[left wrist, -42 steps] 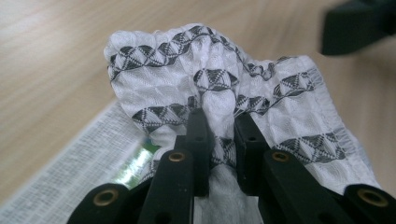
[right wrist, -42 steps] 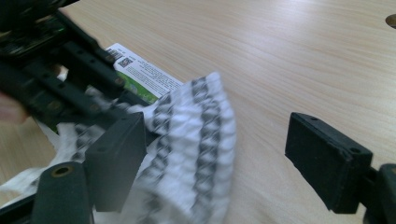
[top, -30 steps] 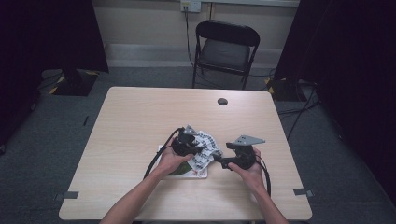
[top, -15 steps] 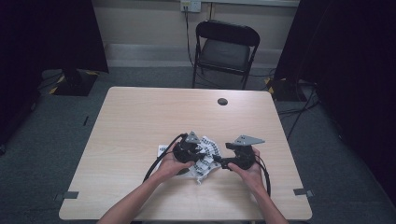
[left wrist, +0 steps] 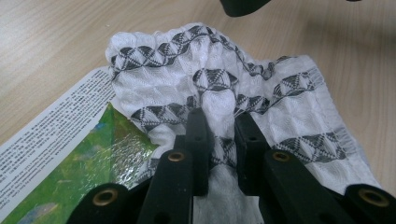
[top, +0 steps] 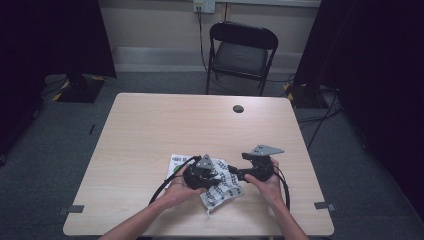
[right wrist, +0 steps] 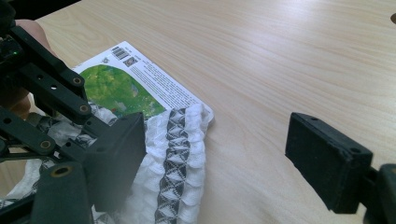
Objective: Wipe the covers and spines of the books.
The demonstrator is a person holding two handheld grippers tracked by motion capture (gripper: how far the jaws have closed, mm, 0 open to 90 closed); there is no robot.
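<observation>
Cloth (top: 223, 187), white with rows of dark triangle bands, lay bunched in the lower middle of the high view, near the front edge of the bench (top: 165, 120). It rested partly over a printed packet (left wrist: 70, 158) with a green picture and a barcode, whose corner peeked out at the cloth's left side.

In the left gripper view the left gripper (left wrist: 219, 135) had its jaws drawn close together on a raised pleat of the fabric, the pads pressing a fold between them near the bottom centre of the frame. In the high view that gripper sat just left of the cloth's middle, directly over it.

The right gripper (right wrist: 212, 163) stood with its jaws wide apart. One jaw lay against the ruffled edge of the cloth at the lower left of its own view, the other hung over bare wood at the lower right, and nothing was pinched between them.

Judging by this, the work looked to be at an early or middle stage: one pinch on the fabric was made, the cloth was crumpled rather than flat or folded, and the second grip was not yet taken. What seemed left was to close the right gripper on the near edge, then spread or fold the cloth and clear it from the packet
</observation>
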